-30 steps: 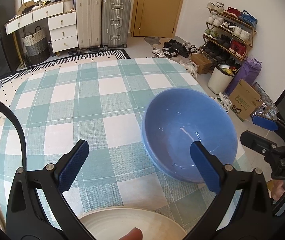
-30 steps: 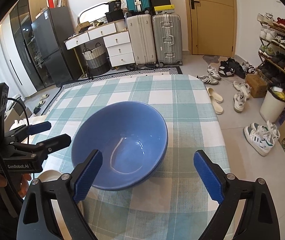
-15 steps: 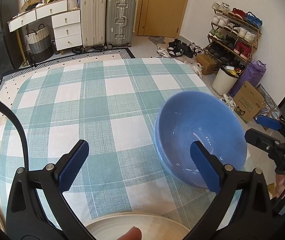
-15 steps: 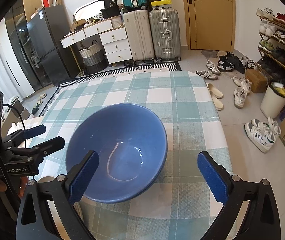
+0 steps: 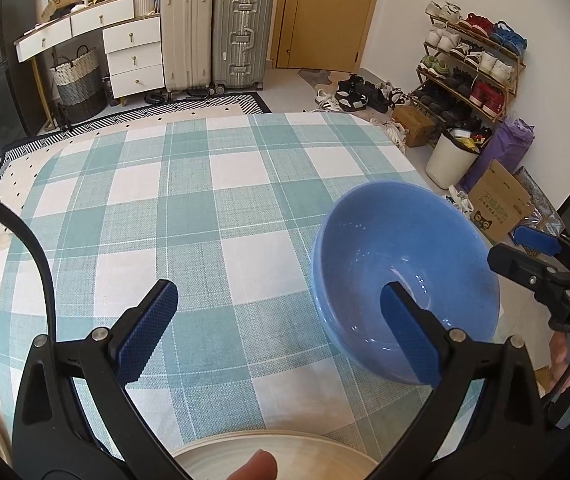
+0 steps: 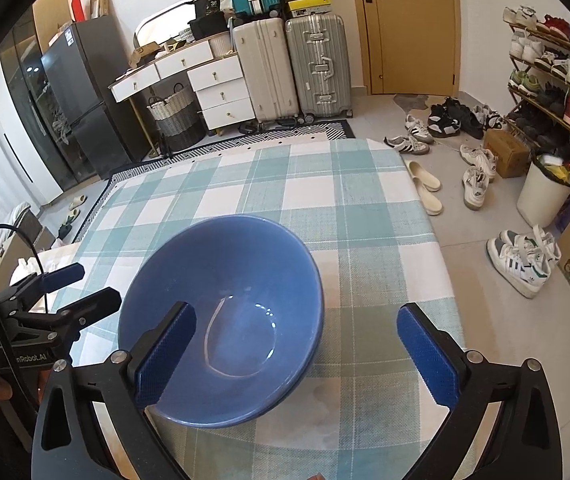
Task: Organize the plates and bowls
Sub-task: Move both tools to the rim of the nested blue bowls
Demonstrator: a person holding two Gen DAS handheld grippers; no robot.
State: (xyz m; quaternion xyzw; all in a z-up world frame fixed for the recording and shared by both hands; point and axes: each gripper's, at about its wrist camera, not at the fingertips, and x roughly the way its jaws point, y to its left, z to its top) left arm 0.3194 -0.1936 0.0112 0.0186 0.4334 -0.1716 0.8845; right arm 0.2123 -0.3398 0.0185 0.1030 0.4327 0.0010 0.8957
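Note:
A blue bowl [image 5: 405, 276] [image 6: 225, 304] stands on the checked tablecloth [image 5: 189, 208] near the table's right edge; a second blue rim shows just under it. My right gripper [image 6: 297, 356] is open wide behind the bowl's near side. Its left pad [image 6: 165, 356] overlaps the rim without pressing, and the right pad hangs over bare cloth. The right gripper [image 5: 541, 256] also shows at the right edge of the left wrist view. My left gripper [image 5: 277, 332] [image 6: 65, 292] is open over the cloth, left of the bowl. A cream plate [image 5: 305, 448] lies below it.
The table's right edge [image 6: 441, 248] drops to a floor strewn with shoes [image 6: 521, 256]. A white bin [image 5: 449, 160], a cardboard box [image 5: 501, 200] and a shoe rack [image 5: 469, 68] stand at the right. Suitcases [image 6: 293, 64] and drawers line the far wall. A fingertip [image 5: 253, 468] shows at the bottom.
My right gripper's jaws have spread a little wider and it has shifted slightly, so the bowl sits lower in its view. In the left wrist view the bowl lies farther right.

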